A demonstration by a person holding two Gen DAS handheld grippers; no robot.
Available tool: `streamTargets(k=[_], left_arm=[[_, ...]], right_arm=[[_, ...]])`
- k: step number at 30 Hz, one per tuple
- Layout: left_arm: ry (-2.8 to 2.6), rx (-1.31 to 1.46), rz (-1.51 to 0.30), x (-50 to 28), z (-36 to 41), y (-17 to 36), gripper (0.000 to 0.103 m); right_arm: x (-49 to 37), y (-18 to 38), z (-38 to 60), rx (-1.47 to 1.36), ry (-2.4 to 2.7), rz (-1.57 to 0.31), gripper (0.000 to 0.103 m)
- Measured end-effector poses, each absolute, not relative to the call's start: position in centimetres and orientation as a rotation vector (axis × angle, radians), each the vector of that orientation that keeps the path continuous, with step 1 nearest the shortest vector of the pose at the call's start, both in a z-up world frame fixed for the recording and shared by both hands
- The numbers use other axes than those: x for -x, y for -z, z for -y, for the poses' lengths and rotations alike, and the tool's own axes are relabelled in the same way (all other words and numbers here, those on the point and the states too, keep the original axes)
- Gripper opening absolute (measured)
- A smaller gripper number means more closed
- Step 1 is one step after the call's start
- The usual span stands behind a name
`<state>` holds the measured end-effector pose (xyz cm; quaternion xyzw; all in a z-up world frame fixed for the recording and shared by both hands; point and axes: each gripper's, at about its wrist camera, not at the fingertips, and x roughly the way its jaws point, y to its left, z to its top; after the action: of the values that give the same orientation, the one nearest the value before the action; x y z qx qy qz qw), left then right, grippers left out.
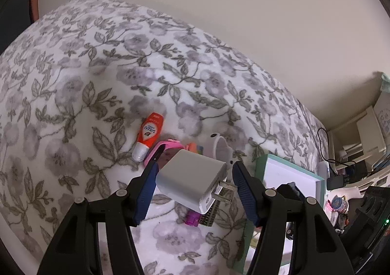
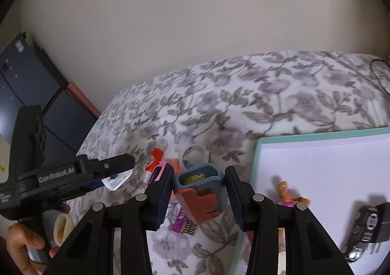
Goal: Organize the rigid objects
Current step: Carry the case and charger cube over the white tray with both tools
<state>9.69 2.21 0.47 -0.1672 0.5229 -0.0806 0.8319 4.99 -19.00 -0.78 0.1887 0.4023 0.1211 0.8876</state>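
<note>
Grippers work above a bed with a floral cover (image 1: 97, 75).

Left gripper (image 1: 192, 177): jaws stand partly open and clamp a white charger (image 1: 192, 179) between the blue pads (image 1: 146, 192). The charger is tilted, prongs pointing toward the right pad, and it hangs clear of the cover.

Right gripper (image 2: 198, 192): jaws stand narrower and clamp a grey-blue case (image 2: 202, 189) with a reddish front part. The case opening faces up, and something green sits inside. It also hangs clear of the cover.

Loose items lie on the cover beyond the fingers. An orange tube (image 1: 148, 136) with a white cap lies beside a pink band (image 1: 160, 150). A white band (image 1: 219, 148) lies just past these. A magenta item (image 1: 192, 221) lies below the charger, touching a patterned piece.

A tray (image 2: 316, 167) with a mint rim and white floor sits to the right of the loose items. Inside it lie a small figure (image 2: 285, 192), a key fob (image 2: 365, 226) and a black plug (image 2: 384, 223). The fob and plug touch; the figure lies apart from them.

A hand (image 2: 22, 245) grips the left gripper's handle, seen in the right wrist view.
</note>
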Motion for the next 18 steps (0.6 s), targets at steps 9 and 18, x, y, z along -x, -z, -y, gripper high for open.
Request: streamTargets(k=[9, 18], left_arm=[[0.249, 0.270, -1.071, -8.2, 2.6, -2.2, 0.064], [0.389, 0.124, -1.051, -5.7, 10.3, -2.9, 0.064]], right_arm=[[-2.7, -1.3, 23.6, -0.437, -0.086, -0.797, 0.046], [0.7, -1.9, 29.6, -0.467, 0.152, -0.786, 0.046]])
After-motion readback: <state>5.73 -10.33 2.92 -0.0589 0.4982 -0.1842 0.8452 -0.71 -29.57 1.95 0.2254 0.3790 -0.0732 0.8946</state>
